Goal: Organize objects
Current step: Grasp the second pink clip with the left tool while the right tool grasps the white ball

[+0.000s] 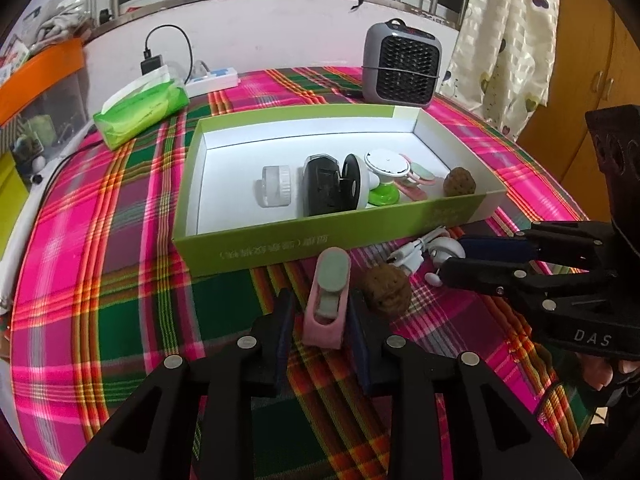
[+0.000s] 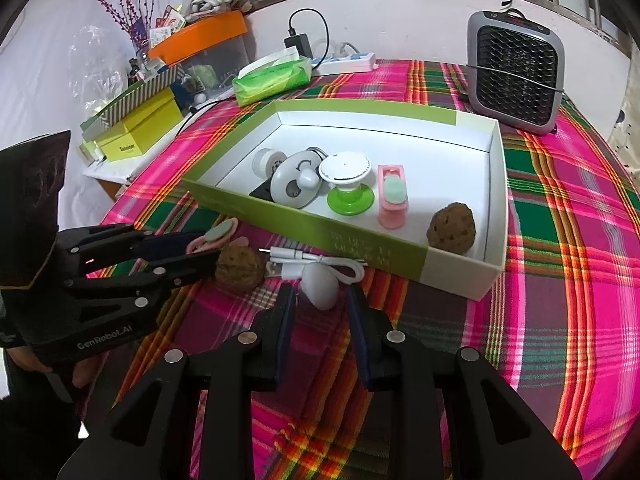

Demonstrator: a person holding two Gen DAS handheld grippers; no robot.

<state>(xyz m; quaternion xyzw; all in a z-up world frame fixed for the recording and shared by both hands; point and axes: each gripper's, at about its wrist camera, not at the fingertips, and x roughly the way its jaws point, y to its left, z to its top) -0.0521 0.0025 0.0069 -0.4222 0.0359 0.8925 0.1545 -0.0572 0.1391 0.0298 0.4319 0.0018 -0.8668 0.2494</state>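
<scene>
Left wrist view first, so roughly half the sorting looks done to me. Scanning the green box [image 1: 256, 246] from left to right, it already holds a clear round container [image 1: 275, 186], a black gadget [image 1: 322, 190], a white disc on a green base [image 1: 382, 180], a pink clip [image 1: 416, 178] and a walnut [image 1: 460, 182] in the right corner.

Still out on the plaid tablecloth [image 1: 120, 300], just in front of the box: a second pink clip [image 1: 327, 300], a second walnut [image 1: 387, 292] just beside it, and a white cable [image 1: 412, 254] bundled with a white egg-shaped thing [image 2: 320, 286].

Left gripper [image 1: 320, 312] has its jaws around that loose pink clip, pads close on both sides, but I honestly can't tell if it's actually squeezing yet or just lined up. Right gripper [image 2: 320, 302] has its jaws apart, straddling the white egg thing without pinching it.

So my guess is three or four items left, and both hands are about to grab one each. Then it's only a short hop over the box's front wall.
</scene>
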